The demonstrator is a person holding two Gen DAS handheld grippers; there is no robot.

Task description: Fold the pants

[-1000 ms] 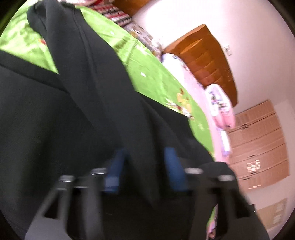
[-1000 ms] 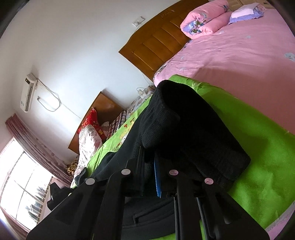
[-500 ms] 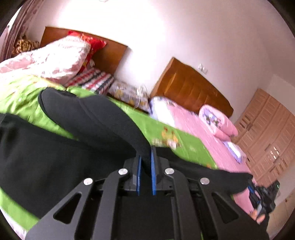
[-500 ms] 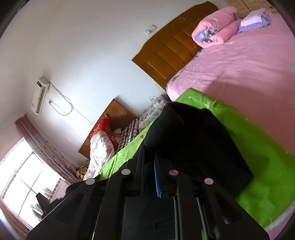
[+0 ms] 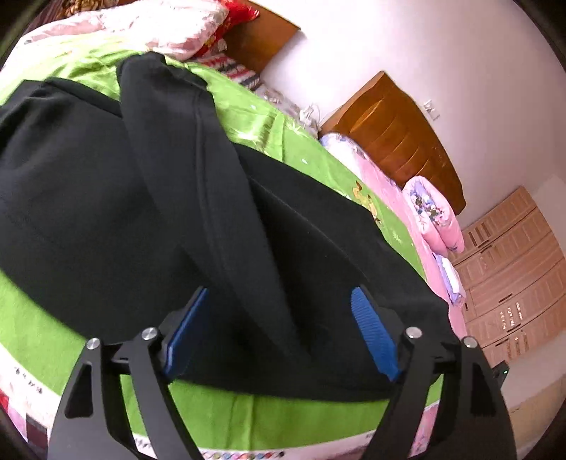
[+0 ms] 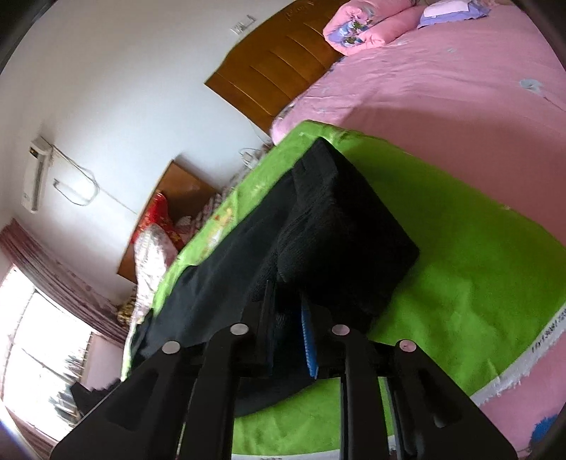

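Observation:
Black pants [image 5: 88, 198] lie on a green blanket [image 5: 254, 127] on the bed. One fold of the pants [image 5: 219, 198] runs up between the blue pads of my left gripper [image 5: 279, 329], whose jaws stand wide apart; the cloth lies loose between them. In the right wrist view the pants [image 6: 339, 226] lie folded over on the blanket [image 6: 477, 254], and my right gripper [image 6: 288, 318] is shut on the ribbed edge of the pants.
A pink bedsheet [image 6: 442, 85] adjoins the green blanket. Rolled pink quilt [image 5: 431, 216] and wooden headboards [image 5: 392, 134] stand behind. A red and white pillow pile [image 5: 169, 21] lies at the far end. Wardrobe [image 5: 509, 272] at right.
My left gripper was shut on the pants half a second ago and now stands open, with the fold lying between its pads. The right gripper stays shut and has dropped closer to the blanket.

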